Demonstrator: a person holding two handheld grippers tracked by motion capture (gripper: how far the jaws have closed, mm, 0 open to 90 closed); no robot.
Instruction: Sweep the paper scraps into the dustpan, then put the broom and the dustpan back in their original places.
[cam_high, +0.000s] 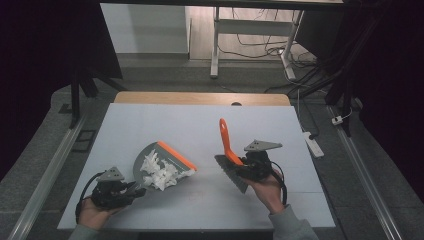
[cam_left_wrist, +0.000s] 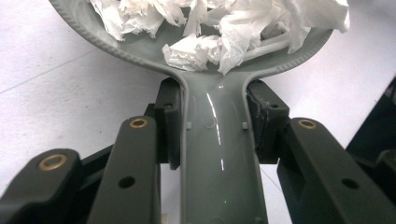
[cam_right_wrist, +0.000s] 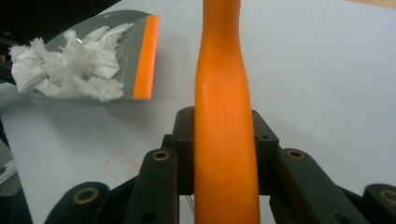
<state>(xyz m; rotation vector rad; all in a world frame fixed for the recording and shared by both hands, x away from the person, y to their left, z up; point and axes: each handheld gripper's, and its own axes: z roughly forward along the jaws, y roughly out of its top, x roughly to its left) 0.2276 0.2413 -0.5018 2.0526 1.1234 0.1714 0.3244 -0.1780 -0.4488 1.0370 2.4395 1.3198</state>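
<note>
We find the left gripper (cam_high: 131, 192) clamped on the grey handle of the dustpan (cam_high: 150, 162); the pan lies on the white table (cam_high: 200, 205), left of centre, its orange lip toward the middle; crumpled white paper (cam_high: 161, 172) sits heaped in the pan, some spilling over the lip; we find the right gripper (cam_high: 243, 167) clamped on the orange handle of the brush (cam_high: 226, 140), its bristle head low near the table, well apart from the pan.
</note>
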